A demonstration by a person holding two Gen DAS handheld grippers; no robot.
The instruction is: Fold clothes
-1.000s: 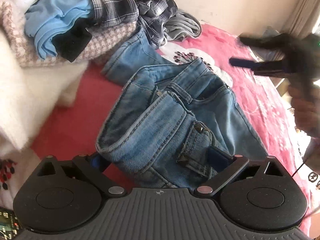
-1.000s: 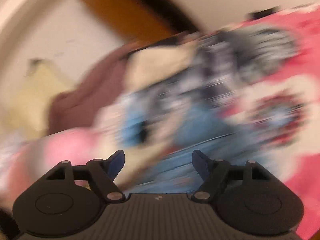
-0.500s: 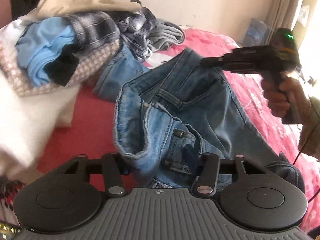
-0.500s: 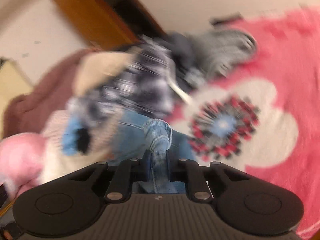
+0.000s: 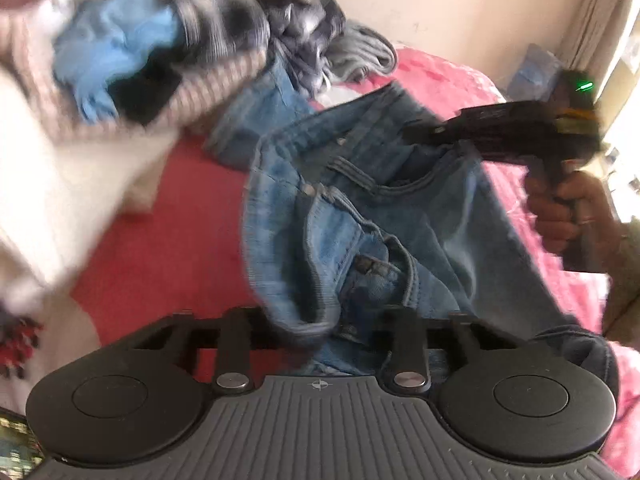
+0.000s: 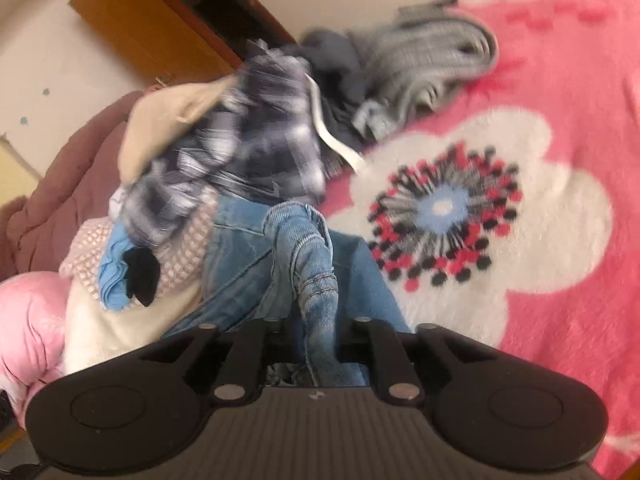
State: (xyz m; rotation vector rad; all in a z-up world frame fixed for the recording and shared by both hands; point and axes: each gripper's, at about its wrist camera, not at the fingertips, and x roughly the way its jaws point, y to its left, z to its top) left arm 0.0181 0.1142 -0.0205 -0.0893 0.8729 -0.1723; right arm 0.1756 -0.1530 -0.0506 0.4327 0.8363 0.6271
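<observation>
- A second ago the left tongs (image 5: 320, 344) stood wide with the jeans (image 5: 360, 216) waistband between them; now they are clenched on that denim, which bunches up between the two fingers.
- The right tongs (image 6: 316, 344) were released and swinging through a blur a second ago; now they are clamped on a narrow roll of denim, seemingly the far side of the waistband, at about 2 o'clock from the left ones in the left view.
- The waist has risen off the bed (image 6: 560, 320) since then and hangs between the two grips, while the legs trail back towards the pile (image 6: 224, 168) at 11 o'clock.
- My judgement: with both ends of the waist held, the jeans can be drawn free of the pile and spread flat; no fold has been made yet.
- The jeans are mid-blue washed denim, thick and stiff at the seams, with rivets, belt loops and a curved pocket edge; it holds ridges instead of draping softly.
- The pile is soft and mixed: plaid shirt, light-blue cloth, pink-and-white knit, beige piece on top, grey ribbed knit (image 6: 432, 64) at 1 o'clock.
- The bed cover is fluffy pink fleece with a large white flower (image 6: 444, 208) print.
- One trouser leg looks pinned under the pile, so a pull may drag other clothes along.
</observation>
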